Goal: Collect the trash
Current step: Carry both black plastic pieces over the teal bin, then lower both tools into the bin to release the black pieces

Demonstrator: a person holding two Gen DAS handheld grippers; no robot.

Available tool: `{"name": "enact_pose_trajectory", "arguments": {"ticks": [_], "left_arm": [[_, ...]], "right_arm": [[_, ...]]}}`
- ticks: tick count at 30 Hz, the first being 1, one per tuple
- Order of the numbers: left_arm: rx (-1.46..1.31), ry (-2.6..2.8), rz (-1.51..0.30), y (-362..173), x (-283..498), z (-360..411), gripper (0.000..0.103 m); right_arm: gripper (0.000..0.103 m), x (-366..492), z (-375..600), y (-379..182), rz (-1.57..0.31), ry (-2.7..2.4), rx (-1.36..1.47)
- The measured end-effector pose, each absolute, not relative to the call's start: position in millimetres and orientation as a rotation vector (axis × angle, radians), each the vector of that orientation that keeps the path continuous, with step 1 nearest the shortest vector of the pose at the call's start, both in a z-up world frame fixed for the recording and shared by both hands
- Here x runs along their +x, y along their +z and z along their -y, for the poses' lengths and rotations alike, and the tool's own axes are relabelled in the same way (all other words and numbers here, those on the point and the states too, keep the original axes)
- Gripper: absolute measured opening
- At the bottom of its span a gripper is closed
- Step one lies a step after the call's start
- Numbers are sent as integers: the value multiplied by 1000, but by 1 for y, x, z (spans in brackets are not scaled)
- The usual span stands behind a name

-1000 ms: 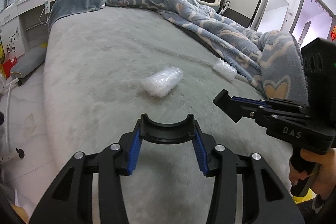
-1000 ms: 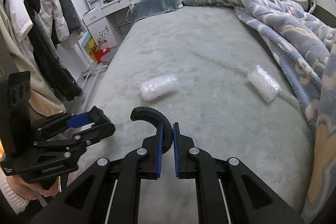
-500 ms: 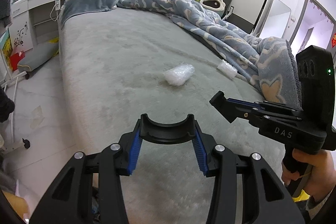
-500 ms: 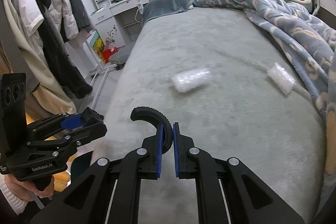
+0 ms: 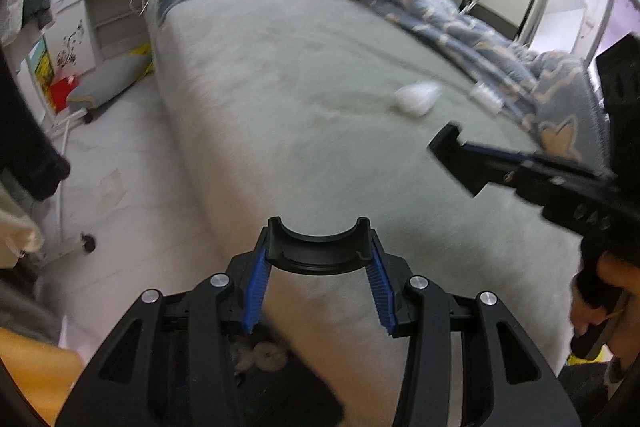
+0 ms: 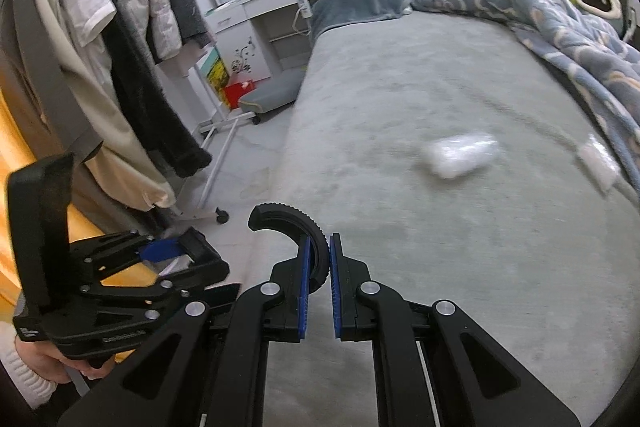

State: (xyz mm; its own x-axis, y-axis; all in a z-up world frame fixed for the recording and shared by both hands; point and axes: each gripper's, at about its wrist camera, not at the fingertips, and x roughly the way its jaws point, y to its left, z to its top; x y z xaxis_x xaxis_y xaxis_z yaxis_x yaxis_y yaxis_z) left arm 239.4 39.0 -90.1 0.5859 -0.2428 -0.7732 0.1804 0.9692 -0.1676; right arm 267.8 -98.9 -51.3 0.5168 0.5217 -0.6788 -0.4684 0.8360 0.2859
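Note:
Two clear crumpled plastic wrappers lie on the grey bed. The nearer one (image 5: 416,98) (image 6: 462,155) sits mid-bed. The smaller one (image 5: 486,97) (image 6: 598,163) lies by the blue blanket. My left gripper (image 5: 318,263) is open and empty, over the bed's near left edge and the floor; it also shows in the right wrist view (image 6: 180,255). My right gripper (image 6: 318,267) is shut and empty over the bed's near edge; it also shows in the left wrist view (image 5: 456,151). Both are well short of the wrappers.
A blue patterned blanket (image 6: 560,11) is heaped along the bed's right side, with a grey pillow (image 6: 360,3) at the head. Clothes hang on a rack (image 6: 132,39) left of the bed. A white dresser (image 6: 260,11) and a floor cushion (image 6: 272,93) stand beyond.
Both grippers have pulled back and swung left, away from the wrappers, which now look smaller and further right. The floor and clothes rack have come into view. Neither gripper's jaws have changed.

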Motion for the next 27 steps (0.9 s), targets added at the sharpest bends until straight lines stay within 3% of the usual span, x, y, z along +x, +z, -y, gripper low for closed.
{"name": "enact_pose_trajectory", "arguments": {"ticks": [27], "left_arm": [[-183,-156,-1317,-186,195,-172,49]], "right_arm": [[9,233,-51,-104,-1008,767,-122]]}}
